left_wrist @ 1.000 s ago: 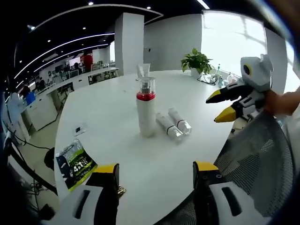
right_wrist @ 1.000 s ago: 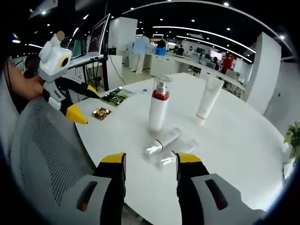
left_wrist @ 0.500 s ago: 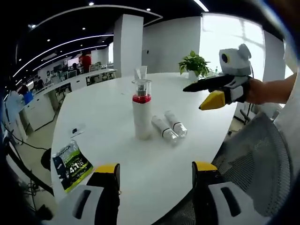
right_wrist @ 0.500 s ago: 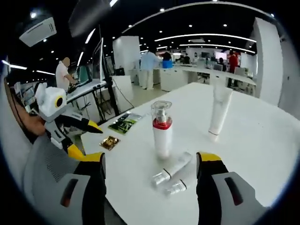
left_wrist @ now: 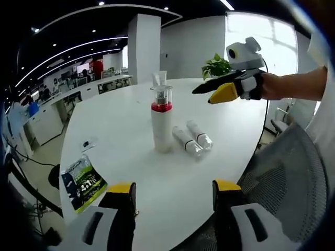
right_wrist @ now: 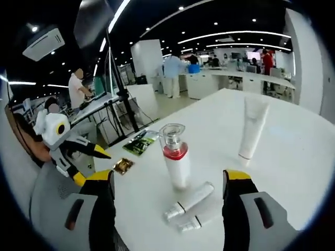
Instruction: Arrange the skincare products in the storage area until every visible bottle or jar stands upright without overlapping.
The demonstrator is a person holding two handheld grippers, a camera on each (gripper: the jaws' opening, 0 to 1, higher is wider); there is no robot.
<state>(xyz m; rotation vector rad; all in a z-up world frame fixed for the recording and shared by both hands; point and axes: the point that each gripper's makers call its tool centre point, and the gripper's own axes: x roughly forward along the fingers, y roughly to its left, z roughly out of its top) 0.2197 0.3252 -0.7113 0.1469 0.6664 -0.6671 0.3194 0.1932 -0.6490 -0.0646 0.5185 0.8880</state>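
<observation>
Two grippers are up over the round white table [left_wrist: 131, 172], and both have their jaws spread wide with nothing between them. Since a moment ago the right gripper [left_wrist: 217, 92] has risen and pushed further out above the tabletop, so in the left gripper view it now hangs well above the bottles with a hand [left_wrist: 256, 86] behind it, while in the right gripper view the bottles sit lower and closer than they did. The left gripper [right_wrist: 86, 162] hangs back by the table edge, beside a grey mesh chair [left_wrist: 285, 183]. The pump bottle [right_wrist: 175, 157] stands upright near the middle of the table: white body, red collar, clear cap over the pump. Just beside it lie two small bottles [right_wrist: 189, 205] on their sides, side by side and roughly parallel, clear caps pointing toward the right gripper's camera; whether they touch each other I cannot tell. A white tube [right_wrist: 251, 130] stands on its cap further across the table, well apart from the rest. Near the table's edge lie a green-and-black sachet [left_wrist: 82, 182] and a small gold packet [right_wrist: 123, 166]. A potted plant [left_wrist: 217, 67] sits at the far side by the bright window. Around us is an open office with long ceiling light strips, desks, white columns and people standing in the distance.
</observation>
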